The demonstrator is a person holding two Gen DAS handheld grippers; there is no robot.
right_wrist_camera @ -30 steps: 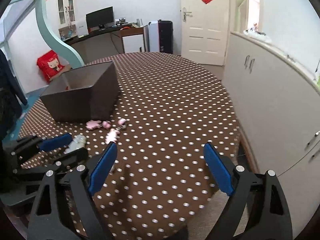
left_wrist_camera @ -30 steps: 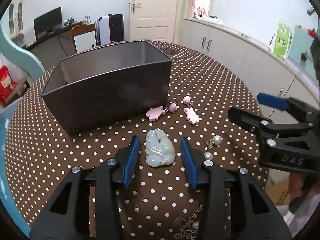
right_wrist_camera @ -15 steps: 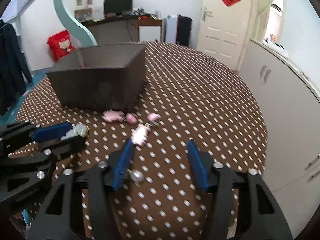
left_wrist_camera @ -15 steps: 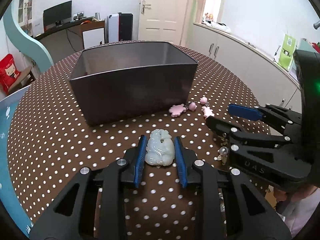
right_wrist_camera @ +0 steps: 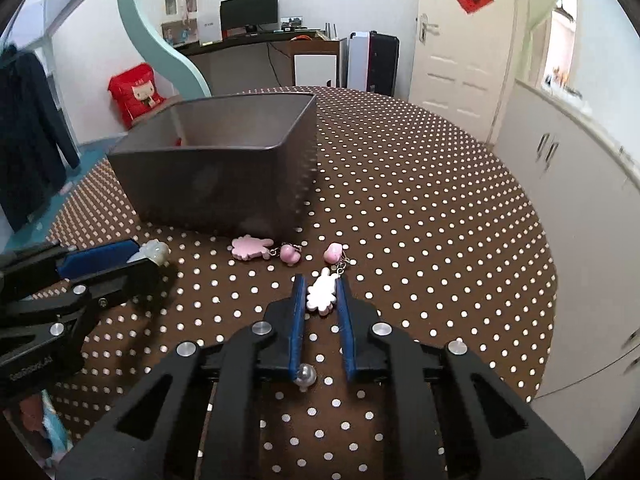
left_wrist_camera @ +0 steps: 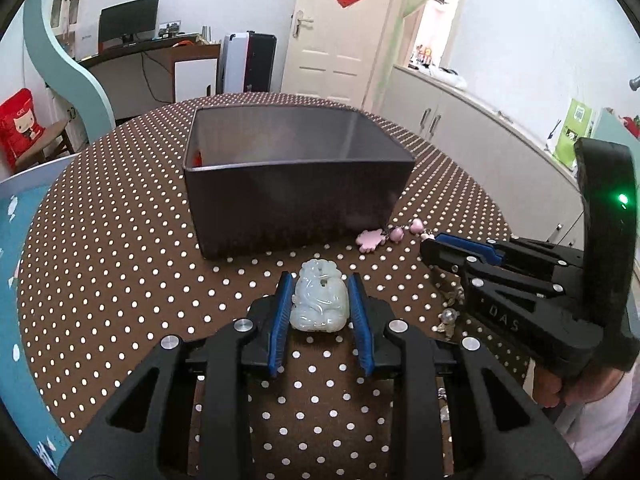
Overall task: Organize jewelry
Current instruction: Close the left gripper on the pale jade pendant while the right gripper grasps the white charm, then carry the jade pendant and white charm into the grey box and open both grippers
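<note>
My left claw [left_wrist_camera: 319, 307] grips the jade pendant [left_wrist_camera: 319, 300] while my right claw [right_wrist_camera: 320, 295], just closing, pinches 1 pale hand-shaped charm [right_wrist_camera: 322, 291], whose trailing chain could snag or slip free.

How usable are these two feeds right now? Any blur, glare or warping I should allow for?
Left wrist view: sharp; fisheye bends the table edge; jade pendant crisp between the left gripper pads. Right wrist view: pale charm overexposed, detail washed out; cabinets at the right edge smeared.
</note>
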